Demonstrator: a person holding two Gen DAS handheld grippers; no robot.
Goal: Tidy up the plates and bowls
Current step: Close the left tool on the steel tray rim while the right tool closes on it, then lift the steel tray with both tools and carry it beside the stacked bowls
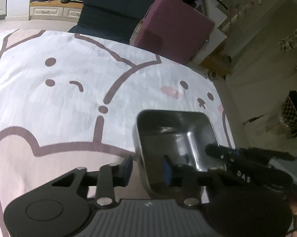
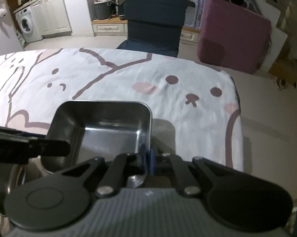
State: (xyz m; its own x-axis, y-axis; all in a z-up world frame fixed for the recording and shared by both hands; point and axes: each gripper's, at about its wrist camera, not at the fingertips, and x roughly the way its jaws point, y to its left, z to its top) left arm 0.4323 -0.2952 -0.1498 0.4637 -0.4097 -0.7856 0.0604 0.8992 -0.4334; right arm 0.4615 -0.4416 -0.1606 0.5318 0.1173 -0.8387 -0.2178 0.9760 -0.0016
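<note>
Cartoon-printed cloth (image 2: 112,75) covers the bench, and the square steel bowl (image 2: 109,130) sits on it toward the corner at about four o'clock in the left wrist view, well inside the edge.

The right gripper (image 2: 148,164) is closed on the bowl's right wall, with the rim pinched between the pads. The left gripper (image 1: 147,166) straddles the opposite wall with one finger outside and one inside, and a small gap seems to remain, so I judge that it does not clamp yet.

The main risk, I think, is an uneven lift. If only the right side holds, the bowl can swing or slip off the thin, smooth wall (polished steel gives the pads little friction). A pull before the left side bites could also drag the cloth.

At eight o'clock in the right wrist view a dark round rim (image 2: 0,177) shows below the bowl, maybe a plate. I cannot tell whether they touch, but a tilted bowl could knock it.

Both grippers point steeply down and forward, facing each other across the bowl. Beyond the bench, a dark blue chair (image 2: 156,15) stands at twelve o'clock and a purple seat (image 2: 233,33) at one o'clock.
</note>
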